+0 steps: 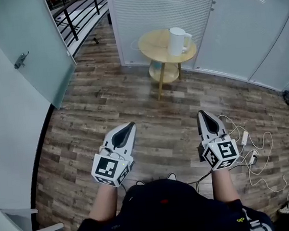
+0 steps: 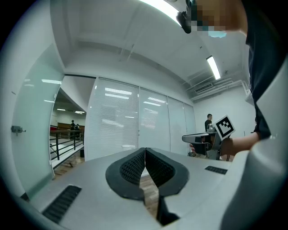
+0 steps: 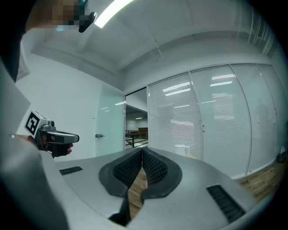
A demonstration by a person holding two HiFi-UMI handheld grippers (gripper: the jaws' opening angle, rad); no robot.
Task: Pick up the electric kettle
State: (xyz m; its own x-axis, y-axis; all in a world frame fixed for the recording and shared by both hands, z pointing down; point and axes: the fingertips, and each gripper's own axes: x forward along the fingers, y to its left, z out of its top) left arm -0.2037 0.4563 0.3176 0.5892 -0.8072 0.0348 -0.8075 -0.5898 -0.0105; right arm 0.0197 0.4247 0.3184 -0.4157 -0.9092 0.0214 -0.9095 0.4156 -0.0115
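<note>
My left hand-held gripper [image 1: 130, 125] and right hand-held gripper [image 1: 202, 113] are closed, empty. The kettle [image 1: 177, 41] looks rigid, slick; I'd take its handle [image 1: 189, 36].

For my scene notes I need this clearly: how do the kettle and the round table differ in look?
Colour: the kettle is white, the table pale yellow. Shape: the kettle is a tall upright jug with a side handle, the table a flat round top on thin legs with a lower shelf. Shared: both stand by the white wall panels.
</note>
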